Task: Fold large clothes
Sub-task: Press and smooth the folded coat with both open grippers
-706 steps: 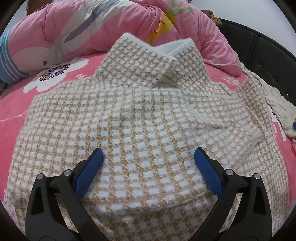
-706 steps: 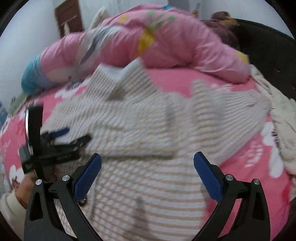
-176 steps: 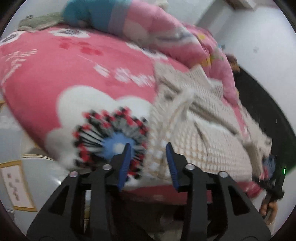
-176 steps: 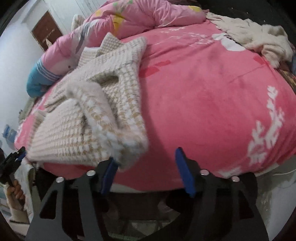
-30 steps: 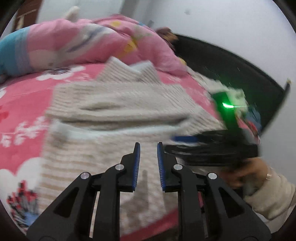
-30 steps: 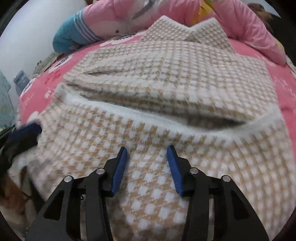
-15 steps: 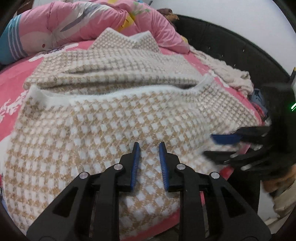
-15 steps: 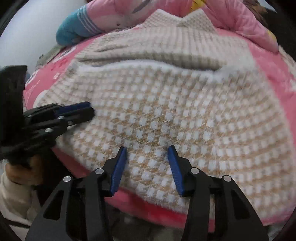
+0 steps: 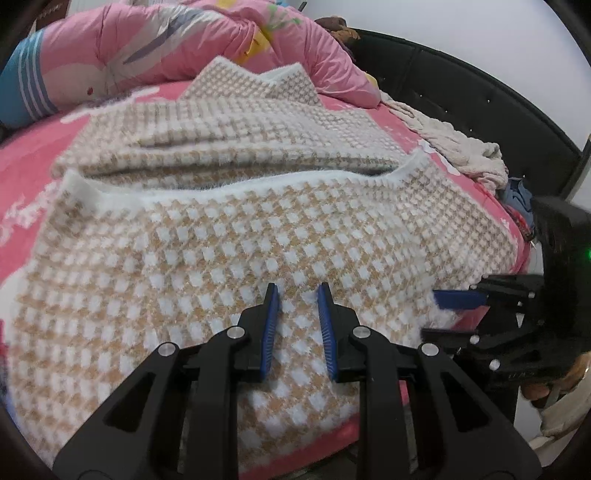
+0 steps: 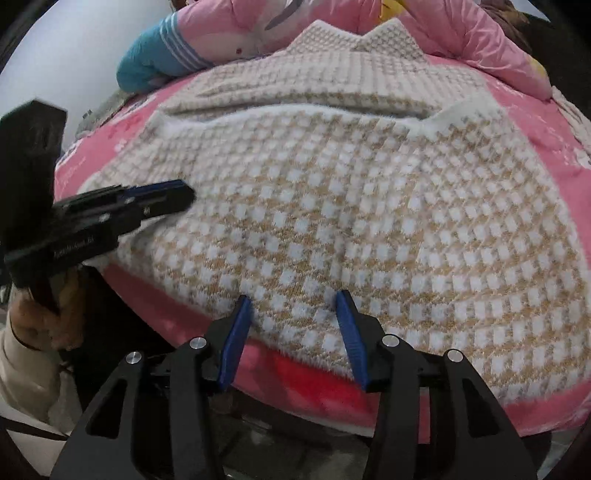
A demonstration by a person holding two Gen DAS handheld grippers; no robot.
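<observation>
I am working on a bed covered with a pink flowered blanket (image 9: 33, 147), under a white wall (image 9: 461, 26) with a black padded headboard (image 9: 461, 92) curving along the bed's far right edge. One rolled pink quilt (image 9: 147, 48) with a blue striped end lies along the bed's far edge. One houndstooth sweater (image 9: 221, 240), tan and white, lies flat in the middle of the bed, its lower part folded up over the body, its collar toward the quilt and its near fold reaching the bed's front edge. One crumpled cream cloth (image 9: 461, 151) sits at the bed's right edge by the headboard.

I hold two grippers. My left gripper (image 9: 297, 321) hovers over the sweater's near fold, its blue pads parted by a narrow gap with nothing between them. My right gripper (image 10: 291, 332) sits at the sweater's front edge, spread a little wider, grasping nothing.
</observation>
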